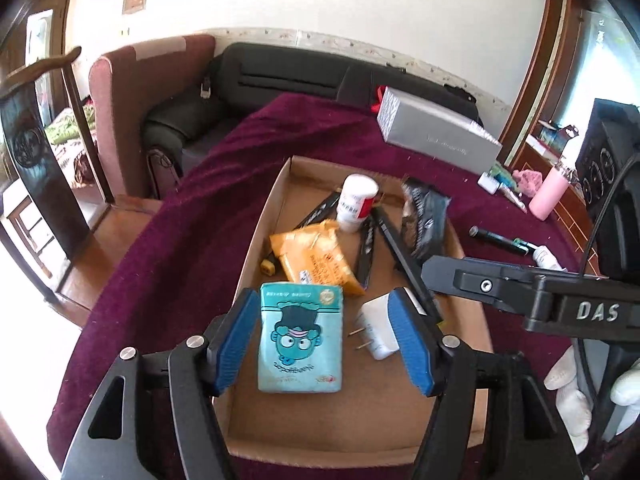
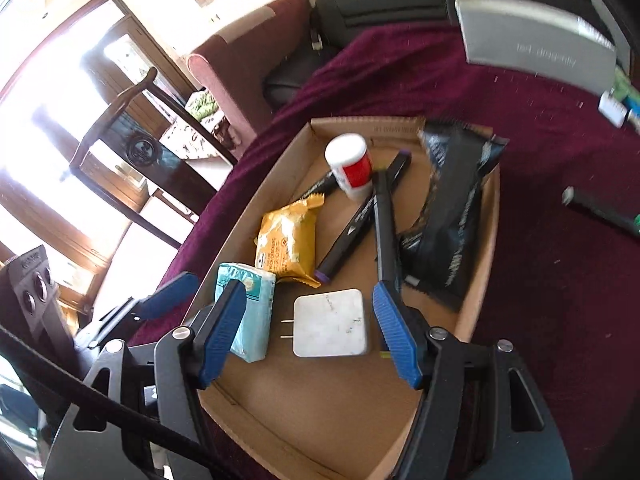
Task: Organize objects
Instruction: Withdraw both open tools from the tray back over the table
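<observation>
A shallow cardboard tray (image 1: 264, 216) (image 2: 486, 224) lies on the maroon cloth. In it are a teal tissue pack (image 1: 300, 336) (image 2: 246, 312), a white plug adapter (image 1: 378, 330) (image 2: 330, 322), a yellow snack packet (image 1: 316, 256) (image 2: 288, 242), a white bottle with a red label (image 1: 356, 200) (image 2: 352, 166), black markers (image 1: 366, 248) (image 2: 360, 216) and a black packet (image 1: 426, 216) (image 2: 452, 208). My left gripper (image 1: 324, 344) is open over the tissue pack, its pads either side of it. My right gripper (image 2: 310, 328) is open over the adapter; its body shows in the left wrist view (image 1: 520, 292).
On the cloth outside the tray lie a grey box (image 1: 436, 130) (image 2: 536, 40), a dark pen (image 1: 504, 240) (image 2: 600, 210), a pink bottle (image 1: 550, 192) and small items (image 1: 500, 182). A black sofa (image 1: 280, 76) and a red armchair (image 1: 132, 92) stand behind the table.
</observation>
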